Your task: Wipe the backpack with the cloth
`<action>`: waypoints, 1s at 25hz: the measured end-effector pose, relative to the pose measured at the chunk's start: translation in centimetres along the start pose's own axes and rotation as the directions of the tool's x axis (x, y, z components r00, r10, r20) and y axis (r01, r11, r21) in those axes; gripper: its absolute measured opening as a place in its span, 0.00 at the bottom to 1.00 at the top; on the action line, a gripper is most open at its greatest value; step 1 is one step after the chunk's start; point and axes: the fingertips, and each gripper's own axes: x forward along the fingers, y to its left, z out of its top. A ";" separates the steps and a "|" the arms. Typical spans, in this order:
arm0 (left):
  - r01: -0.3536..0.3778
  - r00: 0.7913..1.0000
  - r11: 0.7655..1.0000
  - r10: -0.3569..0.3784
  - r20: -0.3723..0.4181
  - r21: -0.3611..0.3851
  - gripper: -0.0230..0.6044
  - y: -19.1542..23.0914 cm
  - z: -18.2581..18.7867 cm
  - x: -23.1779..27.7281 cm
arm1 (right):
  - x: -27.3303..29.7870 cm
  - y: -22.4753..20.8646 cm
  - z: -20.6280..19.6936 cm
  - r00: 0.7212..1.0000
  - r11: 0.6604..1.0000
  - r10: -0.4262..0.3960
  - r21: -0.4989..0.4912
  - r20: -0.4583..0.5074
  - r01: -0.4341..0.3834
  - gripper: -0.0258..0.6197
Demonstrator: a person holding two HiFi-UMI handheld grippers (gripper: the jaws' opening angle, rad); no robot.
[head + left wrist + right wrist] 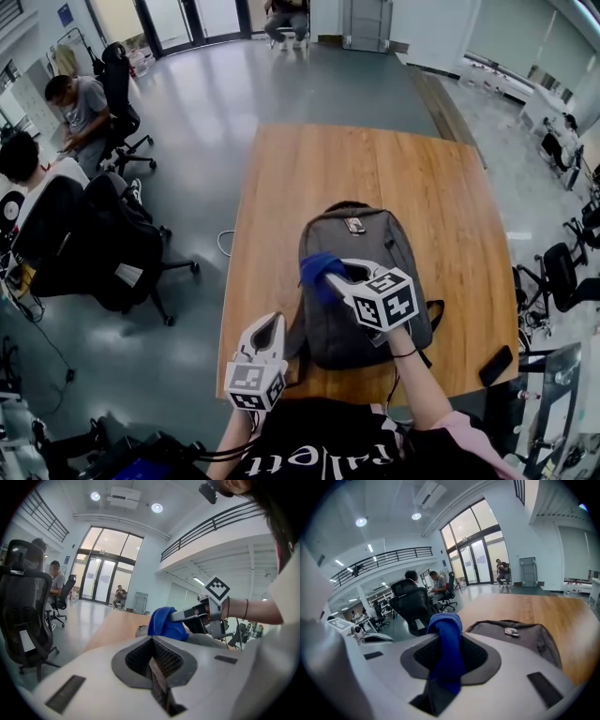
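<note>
A grey backpack (361, 239) lies flat on the wooden table (431, 178), top end away from me. My right gripper (330, 274) is shut on a blue cloth (316, 271), which hangs over the backpack's left side. In the right gripper view the cloth (446, 651) drapes out of the closed jaws, with the backpack (520, 637) behind. My left gripper (270, 323) hovers at the table's near left edge, beside the backpack, jaws shut on nothing. The left gripper view shows the cloth (165, 624) and the right gripper (180, 616) ahead.
A dark phone-like object (496, 366) lies at the table's near right corner. Office chairs (117, 248) and seated people (80, 108) are to the left on the grey floor. Another person (286, 19) sits far back by the glass doors.
</note>
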 end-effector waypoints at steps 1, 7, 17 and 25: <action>0.006 1.000 1.000 -0.006 -0.001 0.002 0.03 -0.2 0.0 0.0 | -0.9 -1.1 -0.1 1.000 1.000 -0.025 0.010 0.007 0.025 0.22; 0.026 1.000 1.000 -0.026 -0.013 0.009 0.03 -0.8 -0.2 0.2 | -6.4 -7.7 -0.5 0.984 0.982 -0.170 0.092 0.061 0.164 0.22; 0.032 0.999 0.999 -0.032 -0.025 0.020 0.03 -0.8 -0.4 0.2 | -13.8 -17.8 -5.4 0.915 0.891 -0.404 0.234 0.021 0.388 0.22; 0.021 0.999 1.000 -0.021 -0.029 0.021 0.03 -0.5 -0.5 0.1 | -16.2 -22.0 -10.1 0.873 0.831 -0.479 0.273 -0.089 0.484 0.22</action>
